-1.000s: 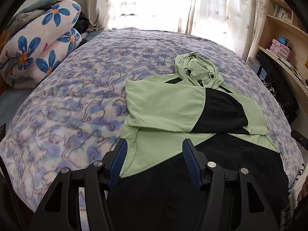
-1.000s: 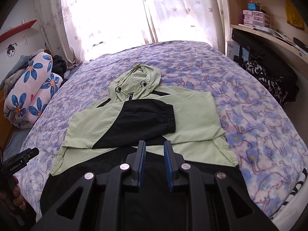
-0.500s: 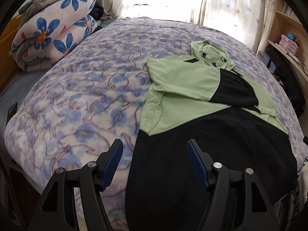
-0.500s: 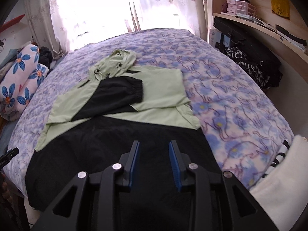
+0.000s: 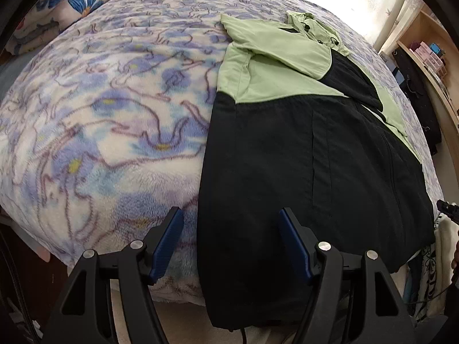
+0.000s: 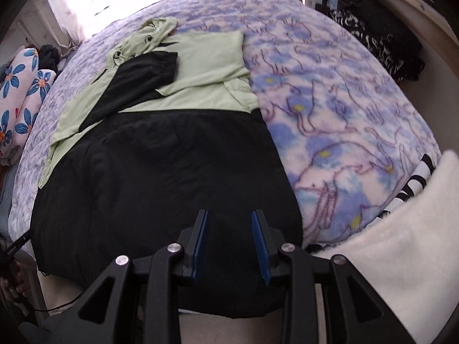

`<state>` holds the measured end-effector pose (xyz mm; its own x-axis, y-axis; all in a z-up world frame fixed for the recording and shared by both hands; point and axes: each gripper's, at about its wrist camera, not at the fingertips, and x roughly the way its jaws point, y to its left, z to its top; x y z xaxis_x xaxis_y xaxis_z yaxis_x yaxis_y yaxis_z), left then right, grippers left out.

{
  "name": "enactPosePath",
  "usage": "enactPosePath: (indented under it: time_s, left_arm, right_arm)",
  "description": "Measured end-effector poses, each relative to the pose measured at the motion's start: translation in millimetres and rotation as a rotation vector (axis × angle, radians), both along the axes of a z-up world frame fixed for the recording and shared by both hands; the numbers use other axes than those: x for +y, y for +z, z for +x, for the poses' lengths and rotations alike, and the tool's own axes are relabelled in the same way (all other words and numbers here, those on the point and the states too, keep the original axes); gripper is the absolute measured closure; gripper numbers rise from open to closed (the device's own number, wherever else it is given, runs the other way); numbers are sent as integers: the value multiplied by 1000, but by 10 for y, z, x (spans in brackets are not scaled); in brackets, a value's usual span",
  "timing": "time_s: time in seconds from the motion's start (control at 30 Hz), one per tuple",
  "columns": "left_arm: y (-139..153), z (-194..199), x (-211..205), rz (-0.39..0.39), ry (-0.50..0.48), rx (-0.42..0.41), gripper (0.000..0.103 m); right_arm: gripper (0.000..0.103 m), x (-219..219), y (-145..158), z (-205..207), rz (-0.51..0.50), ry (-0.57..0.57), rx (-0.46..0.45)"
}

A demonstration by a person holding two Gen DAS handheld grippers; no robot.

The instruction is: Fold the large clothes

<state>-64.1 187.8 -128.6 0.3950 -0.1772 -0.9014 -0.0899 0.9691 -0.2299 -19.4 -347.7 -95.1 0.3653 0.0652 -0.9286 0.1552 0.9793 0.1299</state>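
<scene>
Both grippers drop to the jacket's hem at the bed's near edge.
Left view: left gripper [image 5: 231, 240], jaws widened and empty, now straddles the jacket [image 5: 309, 154] corner. Right view: right gripper [image 6: 229, 243], just opened partway, hovers empty above the black hem on the bed [image 6: 330, 109].

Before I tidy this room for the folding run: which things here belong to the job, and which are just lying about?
Belongs to the job:
- green and black jacket, sleeves already folded in
- left gripper, open
- right gripper, open
- bed blanket it lies on

Just lying about:
- flowered quilt
- black clothes by the shelf
- white cloth
</scene>
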Motion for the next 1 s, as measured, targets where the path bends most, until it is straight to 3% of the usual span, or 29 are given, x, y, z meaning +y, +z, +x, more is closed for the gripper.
enactPosePath:
  time_s: [0.1, 0.17, 0.23, 0.37, 0.5, 0.57, 0.63, 0.87, 1.0]
  left_arm:
    - [-33, -30, -17, -4, -25, -9, 33]
    - [-50, -27, -31, -24, -45, -11, 24]
    - [-80, -12, -60, -24, -60, 0, 22]
    - [-101, -9, -113, 17, -80, 11, 22]
    - [-95, -39, -90, 10, -74, 24, 22]
    - [-90, -53, -80, 2, -74, 30, 22]
    - [-103, -53, -78, -5, -83, 36, 21]
    - [-197, 12, -104, -43, -127, 68, 4]
    - [-270, 45, -145, -41, -142, 77, 1]
  right_arm:
    - [72, -152, -111, 41, 49, -24, 53]
    - [71, -223, -192, 72, 71, -31, 79]
    - [71, -240, -242, 96, 72, -30, 92]
    - [71, -182, -264, 140, 13, -9, 103]
    - [71, -178, -229, 197, -79, 1, 129]
    - [62, -217, -206, 232, -127, 6, 146]
    - [55, -283, -236, 270, -91, 19, 175]
    - [38, -268, -522, 410, -56, 54, 272]
    - [33, -292, -602, 440, -7, 32, 260]
